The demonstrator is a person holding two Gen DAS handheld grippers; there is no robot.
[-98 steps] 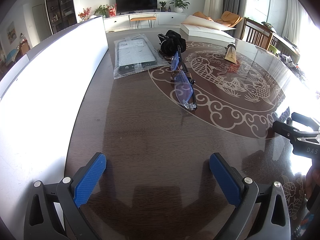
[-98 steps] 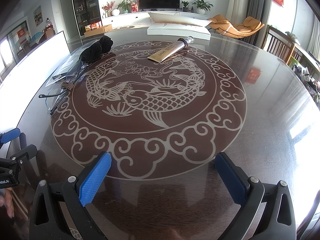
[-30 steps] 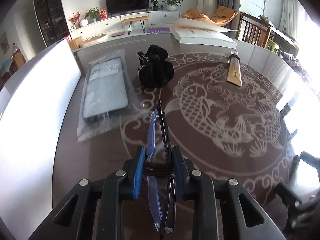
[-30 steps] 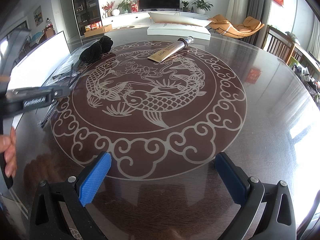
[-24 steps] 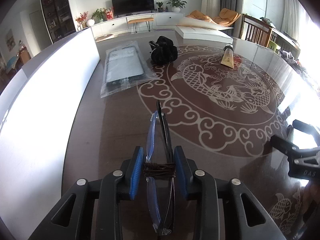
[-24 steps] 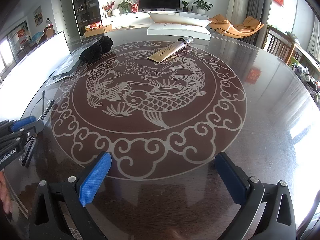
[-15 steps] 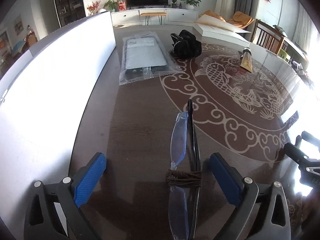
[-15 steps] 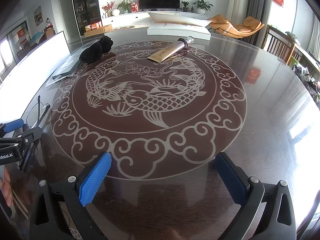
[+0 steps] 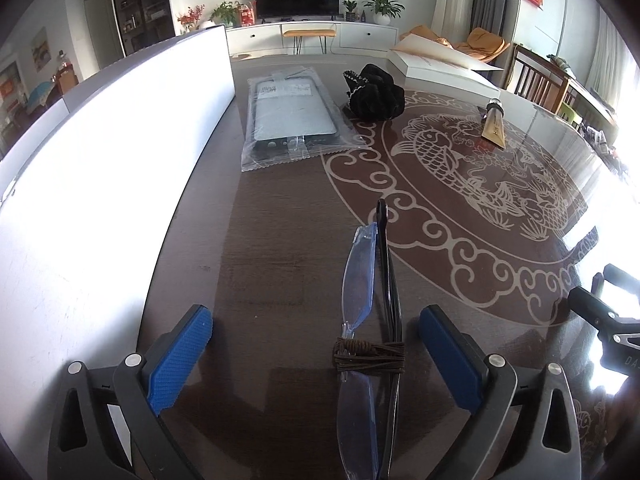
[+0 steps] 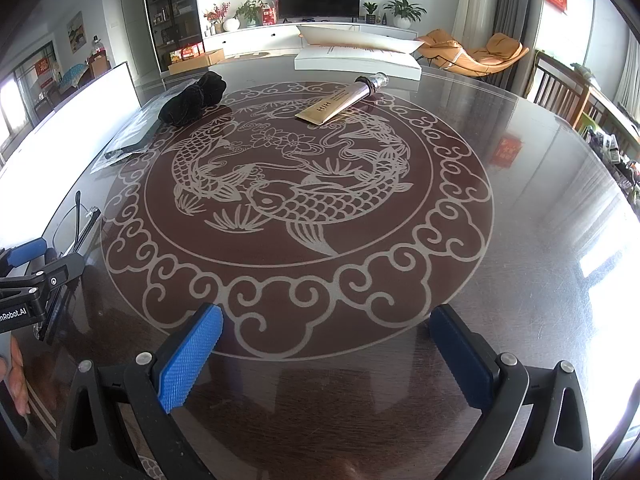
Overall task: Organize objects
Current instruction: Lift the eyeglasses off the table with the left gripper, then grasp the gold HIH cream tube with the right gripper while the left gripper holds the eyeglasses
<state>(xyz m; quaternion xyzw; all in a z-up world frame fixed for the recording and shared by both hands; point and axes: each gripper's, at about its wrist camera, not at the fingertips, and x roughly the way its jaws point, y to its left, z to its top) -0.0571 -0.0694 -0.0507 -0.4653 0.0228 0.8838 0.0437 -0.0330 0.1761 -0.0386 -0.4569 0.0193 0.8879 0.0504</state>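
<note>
Between the spread blue pads of the left gripper [image 9: 316, 346], on the dark table [image 9: 280, 240]: folded glasses [image 9: 370, 320], blue-tinted lenses, dark cord wrapped round the middle, lying flat, lengthwise toward 12 o'clock, touching neither pad. Closer to the right pad. Left gripper wide open, holding nothing. At 11 o'clock, well apart: bagged phone case [image 9: 292, 114] in clear plastic. At 12 to 1 o'clock: black scrunchie [image 9: 374, 94] just beside the bag. At 2 o'clock, far: gold tube [image 9: 494, 128] on the fish inlay. At 9 o'clock: white board [image 9: 100, 168] along the table edge. Right gripper [image 10: 324, 356] also spread wide, empty, over bare table at the inlay's near rim; seen at 3 o'clock in the left view.
</note>
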